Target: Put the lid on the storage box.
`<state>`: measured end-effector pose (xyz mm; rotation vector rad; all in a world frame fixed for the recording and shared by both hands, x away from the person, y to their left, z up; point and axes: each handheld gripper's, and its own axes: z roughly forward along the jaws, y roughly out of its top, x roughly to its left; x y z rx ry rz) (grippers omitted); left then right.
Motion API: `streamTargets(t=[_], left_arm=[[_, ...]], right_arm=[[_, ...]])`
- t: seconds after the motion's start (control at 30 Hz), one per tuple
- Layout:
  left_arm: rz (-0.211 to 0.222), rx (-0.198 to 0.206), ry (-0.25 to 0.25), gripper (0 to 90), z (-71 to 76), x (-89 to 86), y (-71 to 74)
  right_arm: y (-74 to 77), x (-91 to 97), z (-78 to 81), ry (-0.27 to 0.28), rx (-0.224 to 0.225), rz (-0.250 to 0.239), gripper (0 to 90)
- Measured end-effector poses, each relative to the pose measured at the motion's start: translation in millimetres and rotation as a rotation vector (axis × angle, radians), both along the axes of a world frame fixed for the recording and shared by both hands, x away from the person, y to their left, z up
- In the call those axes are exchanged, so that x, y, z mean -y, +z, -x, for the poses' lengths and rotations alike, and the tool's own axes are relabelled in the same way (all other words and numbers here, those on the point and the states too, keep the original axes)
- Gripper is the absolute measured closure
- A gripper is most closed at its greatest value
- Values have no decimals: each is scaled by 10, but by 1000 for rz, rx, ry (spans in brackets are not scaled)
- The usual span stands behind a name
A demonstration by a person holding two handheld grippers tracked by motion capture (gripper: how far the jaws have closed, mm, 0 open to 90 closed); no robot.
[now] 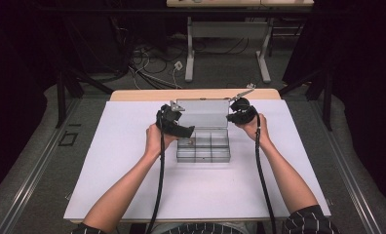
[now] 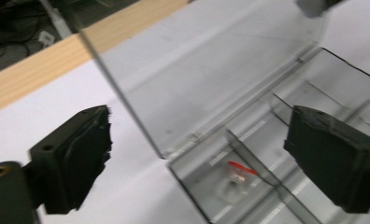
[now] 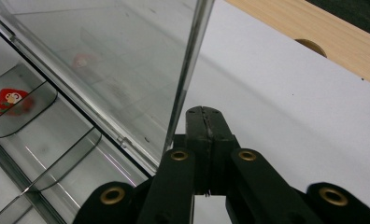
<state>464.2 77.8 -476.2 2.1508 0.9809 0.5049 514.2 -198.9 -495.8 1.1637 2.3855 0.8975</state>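
Forearms in striped sleeves reach in from the near edge of the white table sheet (image 1: 132, 195) toward a clear plastic organiser box (image 1: 203, 146) that sits past the middle of the sheet, its lid (image 1: 203, 114) standing upright along the far side. Just left of the box, the left gripper (image 1: 179, 127) hangs over the box's near-left corner; its jaws stand wide apart with nothing between them, and in the left gripper view the pads (image 2: 87, 149) frame the compartments below. In the back-left compartment of the box lies a small red piece (image 2: 239, 170), seen again through the clear walls in the right gripper view as a small red figure (image 3: 8, 100). At the box's far-right corner the right gripper (image 1: 236, 116) sits beside the lid's right edge; its jaws are pressed fully together, tips (image 3: 205, 122) meeting just beside that edge (image 3: 188, 79), and I cannot tell whether they touch it. Beyond the box, a strip of bare wooden tabletop (image 1: 196, 94) shows past the sheet.
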Motion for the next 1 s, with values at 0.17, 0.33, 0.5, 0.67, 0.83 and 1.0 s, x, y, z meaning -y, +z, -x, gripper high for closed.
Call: streamTargets(t=[0.17, 0.33, 0.5, 0.67, 0.83, 1.0], left_arm=[[-15, 29, 9, 121, -140, -62, 125], [9, 69, -6, 377, -179, -110, 207], [21, 89, -21, 555, -156, -129, 227], [25, 99, -24, 657, -169, -177, 223], [32, 115, -28, 722, -143, -201, 211], [26, 126, -27, 740, -101, -199, 202]], right_arm=[[-1, 3, 13, 7, 4, -8, 900], [-2, 7, 25, 11, 17, -11, 900], [18, 15, 37, 5, 17, 2, 900], [17, 13, 44, 1, 12, 4, 900], [12, 19, 44, 16, 23, 1, 900], [35, 58, 91, 7, 26, -16, 876]])
